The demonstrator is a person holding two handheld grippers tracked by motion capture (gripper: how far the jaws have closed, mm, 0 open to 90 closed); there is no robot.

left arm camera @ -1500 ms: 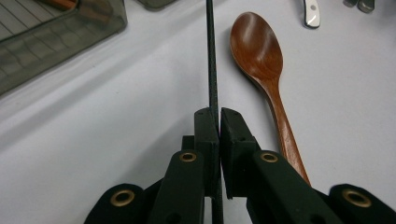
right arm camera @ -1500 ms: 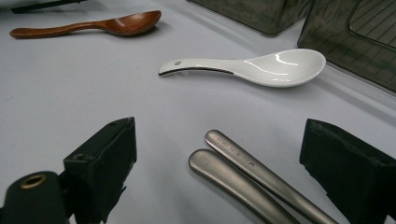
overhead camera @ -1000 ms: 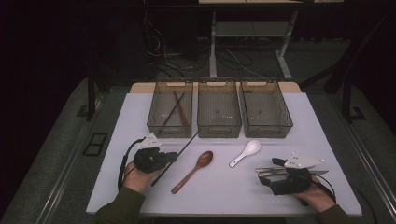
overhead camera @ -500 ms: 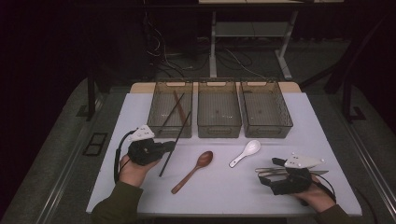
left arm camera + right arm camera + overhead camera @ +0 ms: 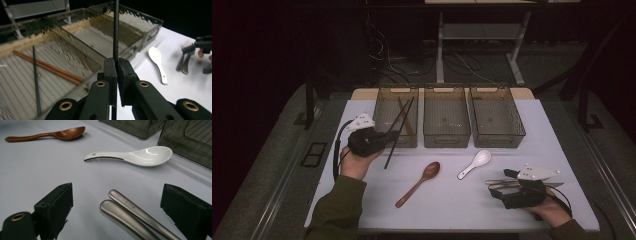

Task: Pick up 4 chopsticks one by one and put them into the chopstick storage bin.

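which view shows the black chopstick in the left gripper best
The left gripper view: the black chopstick stands clamped between the shut jaws of the left gripper. The high view shows its full length, slanting over the left bin, small and dim.

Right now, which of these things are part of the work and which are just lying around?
In the work:
left gripper
black chopstick
left bin

Lying about:
wooden spoon
white spoon
middle bin
right bin
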